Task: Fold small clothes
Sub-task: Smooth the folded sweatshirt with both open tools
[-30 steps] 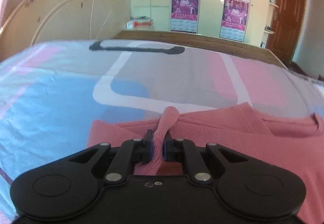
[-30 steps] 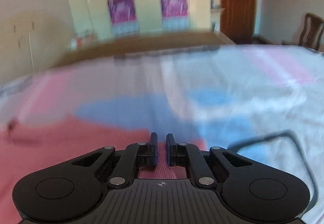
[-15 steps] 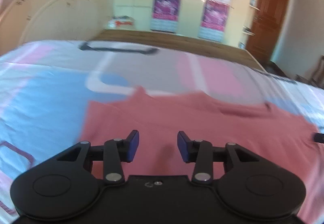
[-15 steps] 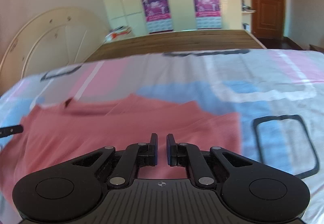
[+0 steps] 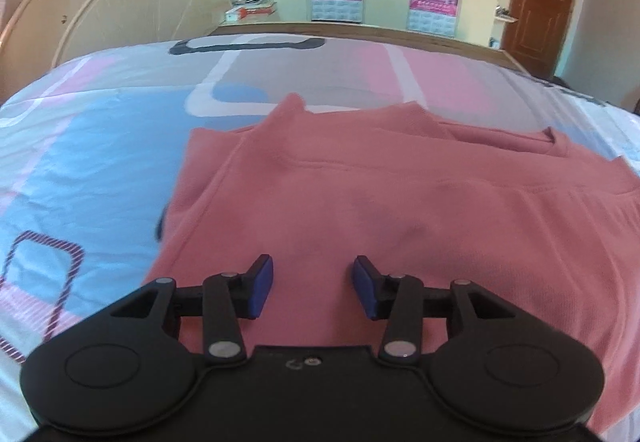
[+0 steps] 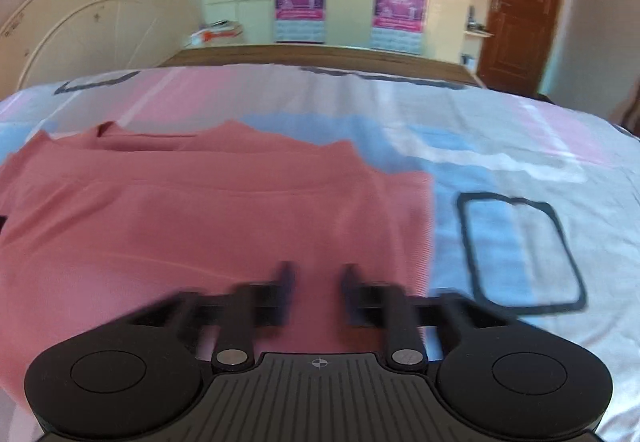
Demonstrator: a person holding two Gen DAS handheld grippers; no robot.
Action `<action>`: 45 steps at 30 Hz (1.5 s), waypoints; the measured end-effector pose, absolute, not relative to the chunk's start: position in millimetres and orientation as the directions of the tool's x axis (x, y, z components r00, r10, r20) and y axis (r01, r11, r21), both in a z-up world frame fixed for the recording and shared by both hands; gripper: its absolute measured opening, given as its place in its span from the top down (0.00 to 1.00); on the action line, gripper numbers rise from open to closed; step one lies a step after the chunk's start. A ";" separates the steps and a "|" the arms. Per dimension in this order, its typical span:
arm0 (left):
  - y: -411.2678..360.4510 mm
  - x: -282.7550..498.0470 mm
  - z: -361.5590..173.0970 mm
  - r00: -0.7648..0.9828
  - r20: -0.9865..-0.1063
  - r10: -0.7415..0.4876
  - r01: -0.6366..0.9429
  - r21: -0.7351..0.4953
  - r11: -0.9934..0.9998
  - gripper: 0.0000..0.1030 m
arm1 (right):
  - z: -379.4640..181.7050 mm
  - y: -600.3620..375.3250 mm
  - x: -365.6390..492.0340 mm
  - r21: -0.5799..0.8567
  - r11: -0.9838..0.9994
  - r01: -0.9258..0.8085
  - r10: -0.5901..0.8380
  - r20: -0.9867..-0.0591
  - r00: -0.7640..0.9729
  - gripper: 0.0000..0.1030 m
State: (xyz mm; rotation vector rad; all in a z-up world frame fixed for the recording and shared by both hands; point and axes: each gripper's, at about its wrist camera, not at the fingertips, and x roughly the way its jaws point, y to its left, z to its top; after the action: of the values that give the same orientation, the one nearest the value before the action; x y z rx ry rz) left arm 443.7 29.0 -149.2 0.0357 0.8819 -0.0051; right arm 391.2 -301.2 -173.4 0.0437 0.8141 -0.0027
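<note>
Fingers of both the left gripper (image 5: 312,290) and right gripper (image 6: 316,292) are hanging parted and empty above the folded pink top (image 5: 400,202), risking snagging and undoing its fold.

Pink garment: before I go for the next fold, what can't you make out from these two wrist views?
- Pink garment: near hem hidden behind the left gripper body, left wrist view; right side cut off by the frame edge.
- Right gripper: fingers motion-blurred, right wrist view; fabric contact unclear.
- Garment's left side runs off the right wrist view.
</note>
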 end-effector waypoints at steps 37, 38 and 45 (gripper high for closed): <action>23.3 414.2 -137.1 0.624 -0.781 0.026 0.130 0.137 0.982 0.43 | -153.9 -213.1 330.7 0.058 0.998 -0.024 0.060 -0.757 0.651 0.60; 24.5 413.1 -135.5 0.627 -0.779 0.025 0.135 0.140 0.981 0.43 | -150.0 -208.4 330.7 0.066 0.997 -0.028 0.068 -0.749 0.659 0.60; 53.6 399.1 -145.0 0.622 -0.783 0.033 0.130 0.144 0.981 0.35 | -153.8 -176.6 329.8 0.078 0.994 -0.076 0.108 -0.756 0.646 0.60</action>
State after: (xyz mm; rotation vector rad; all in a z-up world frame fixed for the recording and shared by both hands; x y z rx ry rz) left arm 399.1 53.6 -145.0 0.1942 0.8997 -0.0563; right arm 329.8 -176.6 -153.8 0.0405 0.8625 0.1047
